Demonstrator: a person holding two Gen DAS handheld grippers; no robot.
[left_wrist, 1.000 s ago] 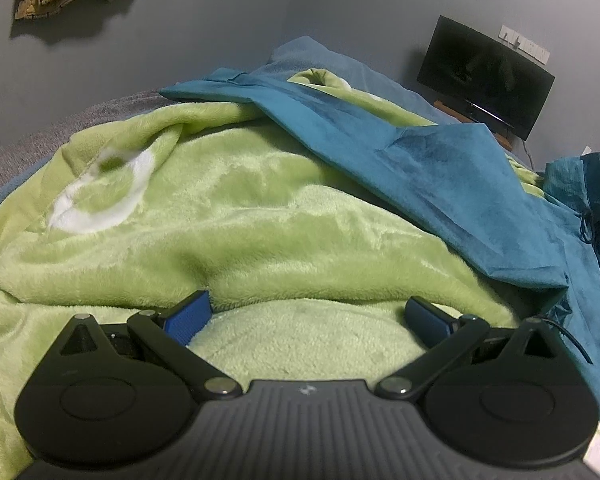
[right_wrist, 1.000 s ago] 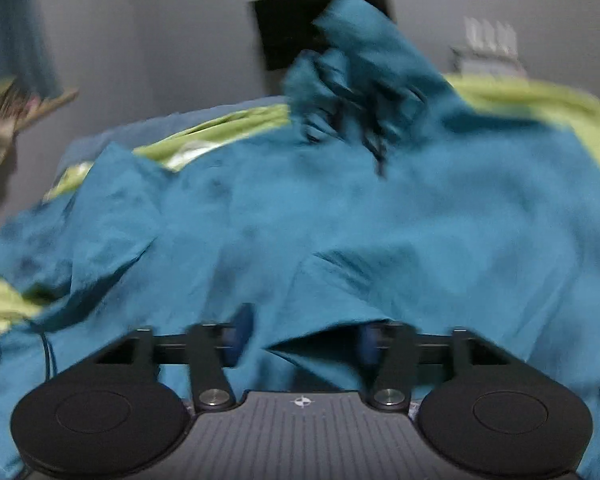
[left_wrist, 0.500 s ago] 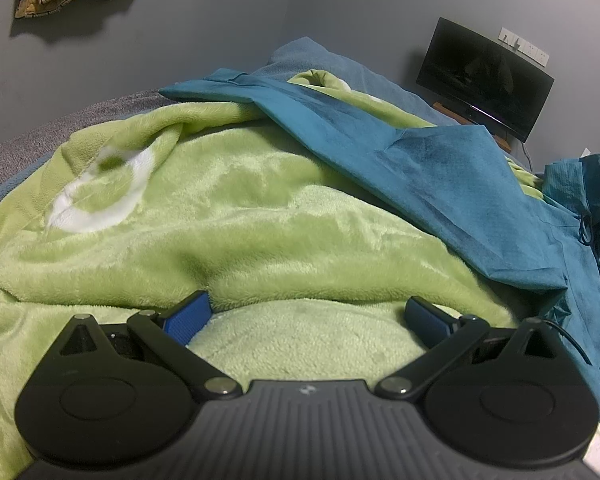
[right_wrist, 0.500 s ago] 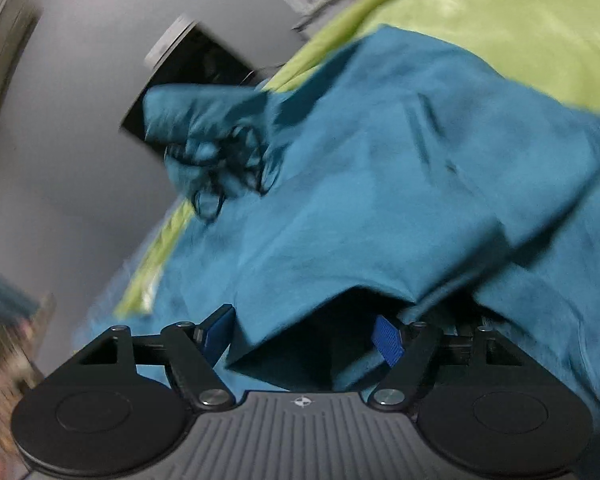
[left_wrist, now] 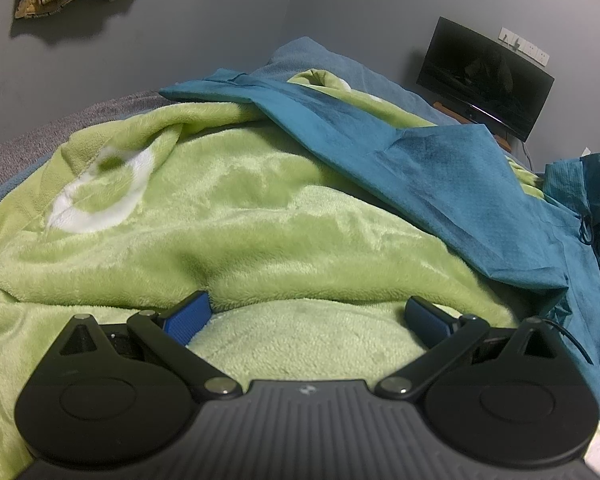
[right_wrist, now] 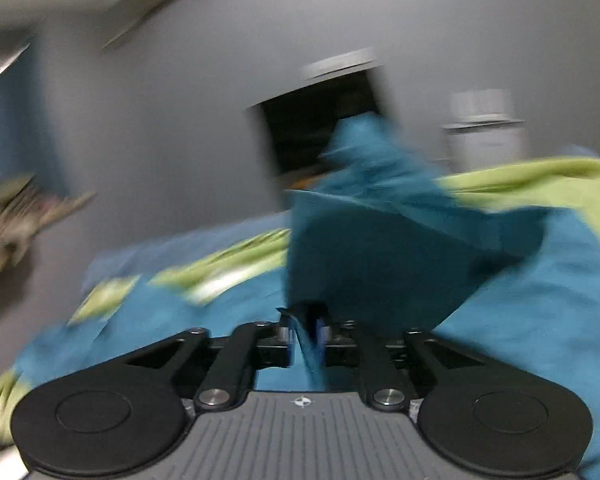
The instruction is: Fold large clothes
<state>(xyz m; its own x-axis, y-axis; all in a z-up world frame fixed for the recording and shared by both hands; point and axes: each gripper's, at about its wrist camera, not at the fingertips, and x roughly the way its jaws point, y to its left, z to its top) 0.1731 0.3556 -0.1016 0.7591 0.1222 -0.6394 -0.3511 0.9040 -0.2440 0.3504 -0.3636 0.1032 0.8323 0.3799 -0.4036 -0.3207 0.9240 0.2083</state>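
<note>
The right gripper [right_wrist: 303, 330], jaws just closed, clamps a fold of the teal garment [right_wrist: 380, 264] rising ahead.

The left wrist camera is looking forward and downward past the left gripper [left_wrist: 306, 312], close over the green blanket [left_wrist: 260, 216]. The right wrist camera is facing more level past the right gripper [right_wrist: 303, 330] (blurred). Both are taking in the teal garment [left_wrist: 440, 176] and black screen [left_wrist: 486, 76].

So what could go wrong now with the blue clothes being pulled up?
The right hand-held gripper, whose jaws have just been closing, pinches only a thin edge of the teal blue garment, so it may slip out. The open left hand-held gripper holds nothing, so the fuzzy green blanket could drag along.
</note>
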